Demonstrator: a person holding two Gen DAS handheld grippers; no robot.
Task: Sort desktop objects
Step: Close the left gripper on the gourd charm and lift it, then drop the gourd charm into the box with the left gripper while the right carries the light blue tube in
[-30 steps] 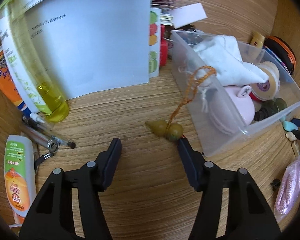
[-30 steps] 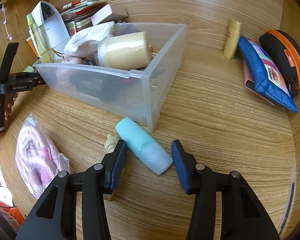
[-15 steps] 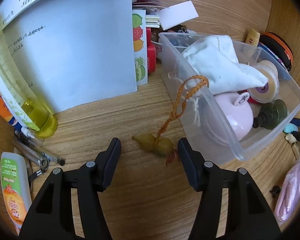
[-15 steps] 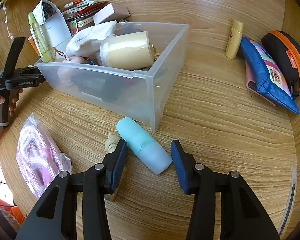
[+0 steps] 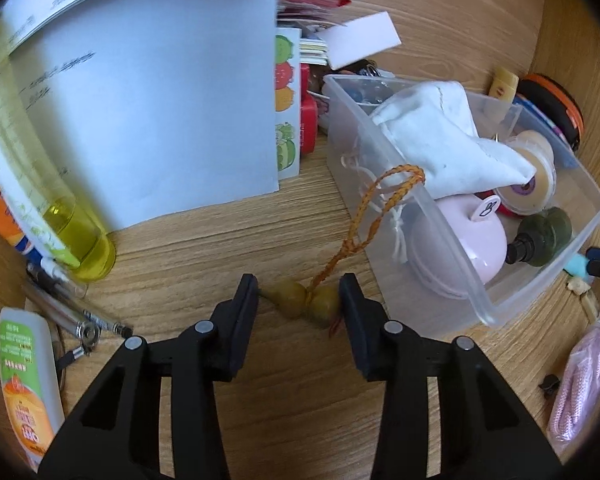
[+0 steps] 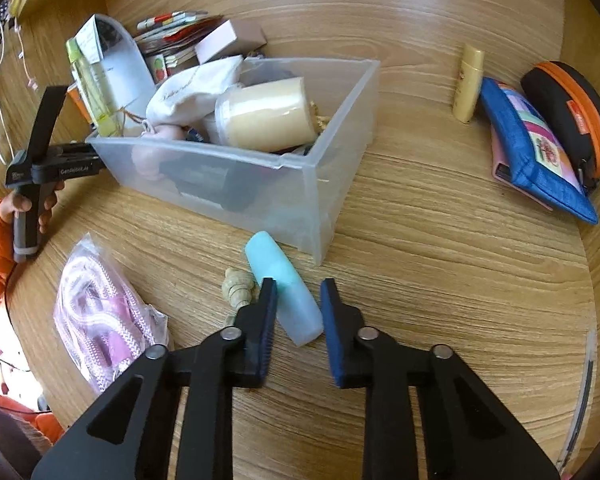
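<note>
While the left-wrist view is in hand: left gripper [image 5: 299,298], fingers spread, flanks a yellow gourd charm [image 5: 304,300] lying on the worktop [image 5: 300,420] at lower centre, its braided orange cord [image 5: 374,208] looped up over the rim of the clear plastic bin [image 5: 480,300] at right. Right-wrist view: right gripper [image 6: 298,306], fingers spread, straddles a teal tube [image 6: 284,288] on the worktop at centre, just beside the bin's near corner, with a bagged pink rope [image 6: 100,312] at lower left.

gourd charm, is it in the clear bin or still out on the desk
Out: the gourd charm lies on the desk between the open left gripper fingers; only its orange cord loops over the clear bin rim.
</note>
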